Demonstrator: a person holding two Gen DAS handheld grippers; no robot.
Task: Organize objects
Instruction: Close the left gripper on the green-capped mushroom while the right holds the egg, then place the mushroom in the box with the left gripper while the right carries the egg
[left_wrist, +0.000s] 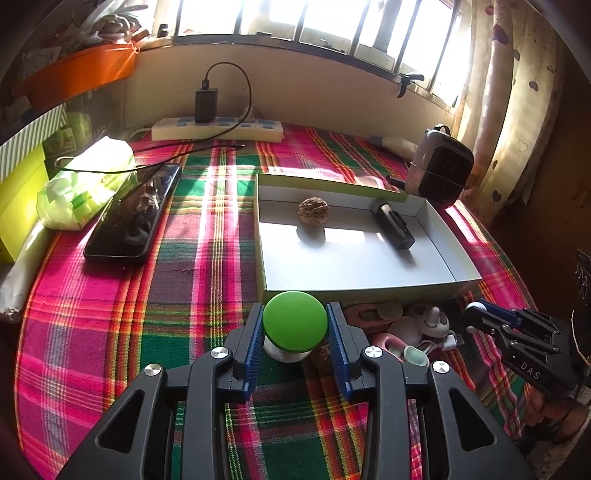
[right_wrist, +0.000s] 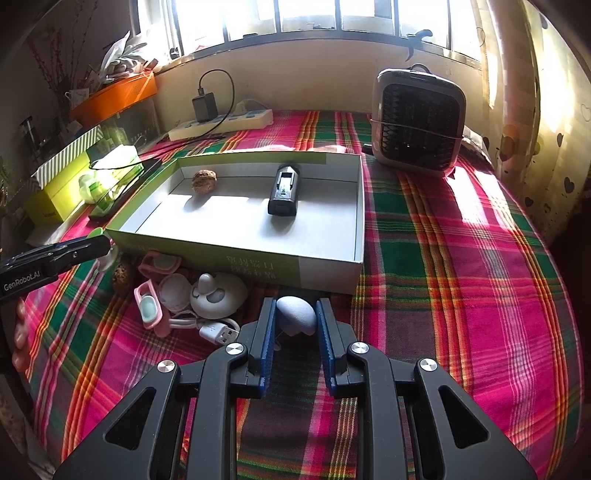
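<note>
My left gripper (left_wrist: 295, 309) is shut on a white jar with a round green lid (left_wrist: 294, 321), held just in front of the near wall of the open cardboard box (left_wrist: 354, 266). My right gripper (right_wrist: 295, 304) is shut on a white egg-shaped object (right_wrist: 297, 315) close to the box's near wall (right_wrist: 258, 258). Inside the box lie a walnut (right_wrist: 203, 180) and a black rectangular device (right_wrist: 283, 194). A heap of small items sits between the grippers: pink clips (right_wrist: 147, 306), a white round gadget (right_wrist: 218, 295), a USB cable (right_wrist: 218, 330) and a second walnut (right_wrist: 123, 277).
On the plaid cloth to the left lie a black phone (left_wrist: 133, 214) and a green tissue pack (left_wrist: 85, 184). A power strip (left_wrist: 218, 129) with a charger sits at the back wall. A small heater (right_wrist: 417, 122) stands at the back right, beside the curtain.
</note>
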